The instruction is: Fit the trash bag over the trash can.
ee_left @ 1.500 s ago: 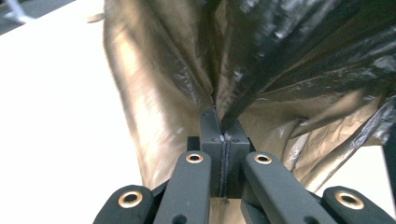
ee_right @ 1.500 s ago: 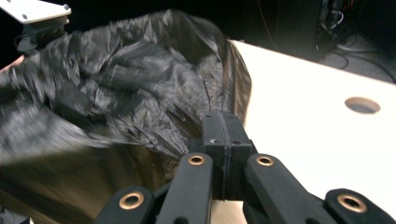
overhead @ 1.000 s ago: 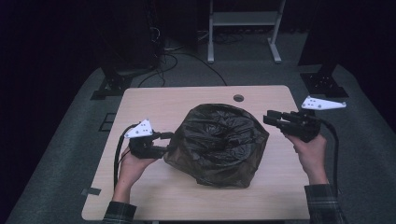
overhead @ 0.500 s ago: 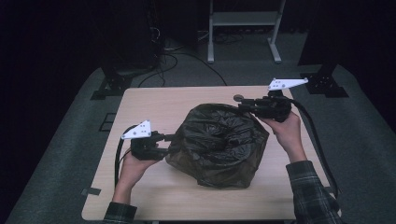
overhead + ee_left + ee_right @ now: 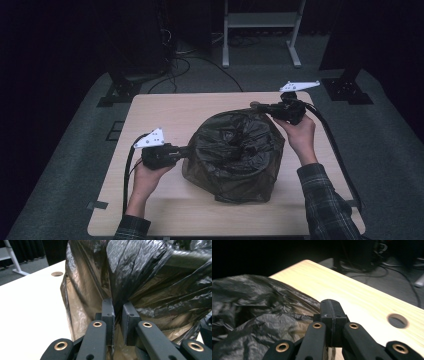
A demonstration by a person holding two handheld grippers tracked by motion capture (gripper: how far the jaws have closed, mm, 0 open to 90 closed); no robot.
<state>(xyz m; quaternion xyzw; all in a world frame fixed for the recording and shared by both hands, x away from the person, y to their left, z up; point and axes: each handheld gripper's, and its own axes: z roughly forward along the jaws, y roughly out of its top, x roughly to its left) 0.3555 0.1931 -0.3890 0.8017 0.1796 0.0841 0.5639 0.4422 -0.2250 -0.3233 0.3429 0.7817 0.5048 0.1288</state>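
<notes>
Inside, bag (image 5: 232, 155) contents hidden.

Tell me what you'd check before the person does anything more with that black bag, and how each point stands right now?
1. Left gripper has hold of the black bag: ok. Its jaws have just been closing, and a fold of the film sits pinched between them.
2. Right gripper has hold of the bag's far edge: cannot tell. Its jaws have closed together, with film lying right beside and below them, but any pinched film is hidden.
3. The two grips sit on opposite sides of the bag: ok.
4. Bag rests fully on the table: ok.
5. The bag's mouth is open: cannot tell, the film is crumpled.
</notes>
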